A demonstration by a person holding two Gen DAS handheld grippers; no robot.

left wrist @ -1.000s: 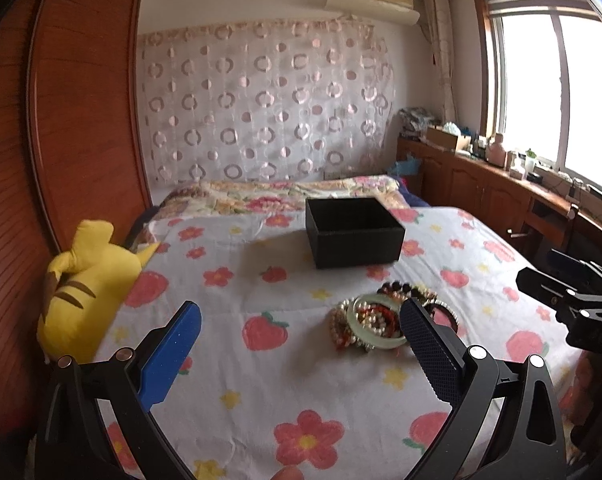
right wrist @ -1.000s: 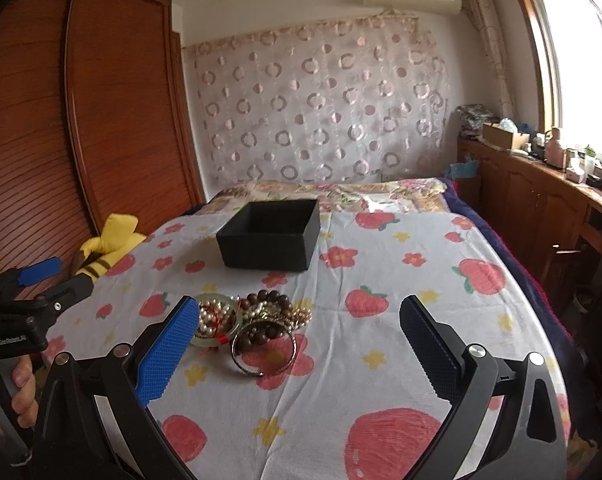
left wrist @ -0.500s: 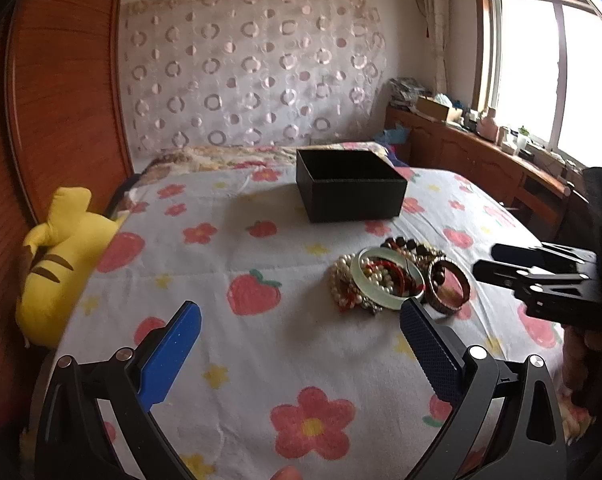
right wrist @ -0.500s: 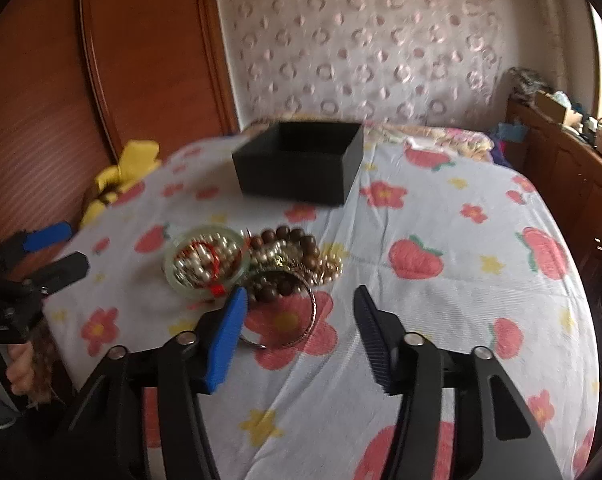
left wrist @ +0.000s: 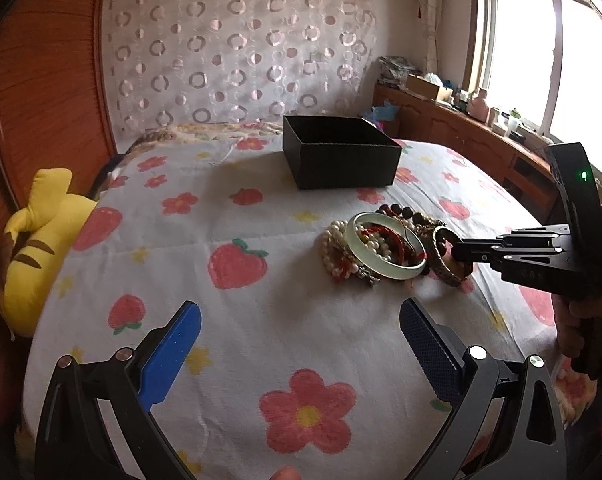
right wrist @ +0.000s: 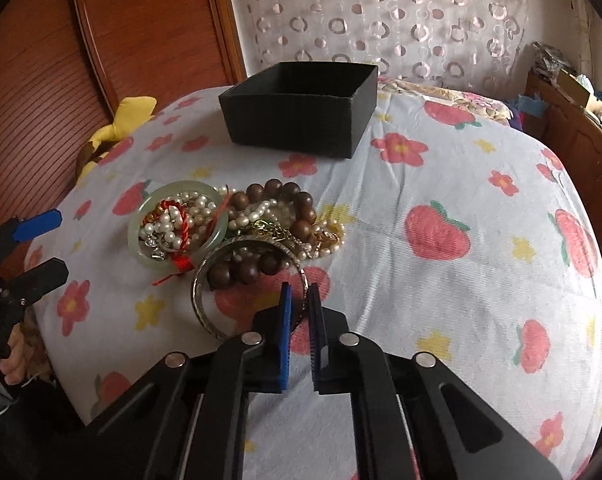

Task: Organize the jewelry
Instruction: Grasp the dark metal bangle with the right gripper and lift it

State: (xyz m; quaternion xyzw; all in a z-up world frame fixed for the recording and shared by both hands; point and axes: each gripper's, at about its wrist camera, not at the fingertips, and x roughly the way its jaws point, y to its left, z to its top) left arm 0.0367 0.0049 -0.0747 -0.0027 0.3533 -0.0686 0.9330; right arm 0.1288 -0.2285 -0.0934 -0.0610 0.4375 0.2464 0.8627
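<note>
A pile of jewelry lies on the bedspread: a pale green jade bangle (right wrist: 139,220) full of pearls and red cord, brown wooden beads (right wrist: 297,196), and a silver bangle (right wrist: 205,312). My right gripper (right wrist: 300,294) is shut on the near right rim of the silver bangle; it also shows in the left wrist view (left wrist: 459,250). An open black box (right wrist: 301,120) stands beyond the pile. My left gripper (left wrist: 301,320) is open and empty, well short of the pile (left wrist: 381,248).
A yellow plush toy (left wrist: 37,240) lies at the bed's left edge by the wooden headboard (left wrist: 41,80). A wooden sideboard with clutter (left wrist: 461,120) runs under the window on the right. The floral bedspread (left wrist: 241,320) spreads around the pile.
My right gripper moved forward and down to the pile and closed from wide open onto the silver bangle's rim. My left gripper stayed open and shifted slightly.
</note>
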